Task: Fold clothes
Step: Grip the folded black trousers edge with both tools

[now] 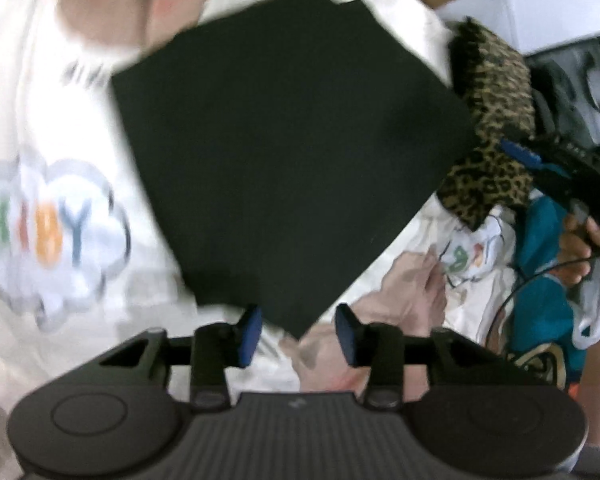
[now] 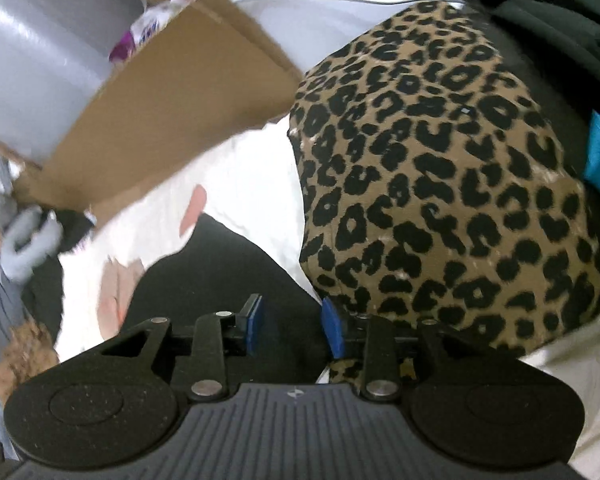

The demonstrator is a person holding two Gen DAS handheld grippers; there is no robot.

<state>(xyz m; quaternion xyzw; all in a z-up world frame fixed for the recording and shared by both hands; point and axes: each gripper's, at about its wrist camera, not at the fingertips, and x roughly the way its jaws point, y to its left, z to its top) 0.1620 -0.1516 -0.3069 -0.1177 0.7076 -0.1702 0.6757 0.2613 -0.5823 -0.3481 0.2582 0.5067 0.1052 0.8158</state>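
Note:
A black garment (image 1: 284, 152), folded into a flat square, lies on a white printed cloth (image 1: 40, 92). My left gripper (image 1: 299, 334) hangs above its near corner, open, the blue pads (image 1: 252, 334) apart and not touching the fabric. The right wrist view shows the same black garment (image 2: 220, 280) under my right gripper (image 2: 294, 328), which is open with nothing pressed between its pads. A leopard-print garment (image 2: 440, 184) bulges just right of that gripper. In the left wrist view the right gripper (image 1: 540, 160) sits by the leopard-print garment (image 1: 496, 120), held by a hand (image 1: 588, 240).
A cardboard box flap (image 2: 160, 112) rises at the back left beside a grey roll (image 2: 40, 60). Teal clothing (image 1: 540, 300) and other garments are heaped at the right. A cable (image 1: 532, 280) trails from the right gripper. Grey and brown fluffy items (image 2: 24, 248) lie at the far left.

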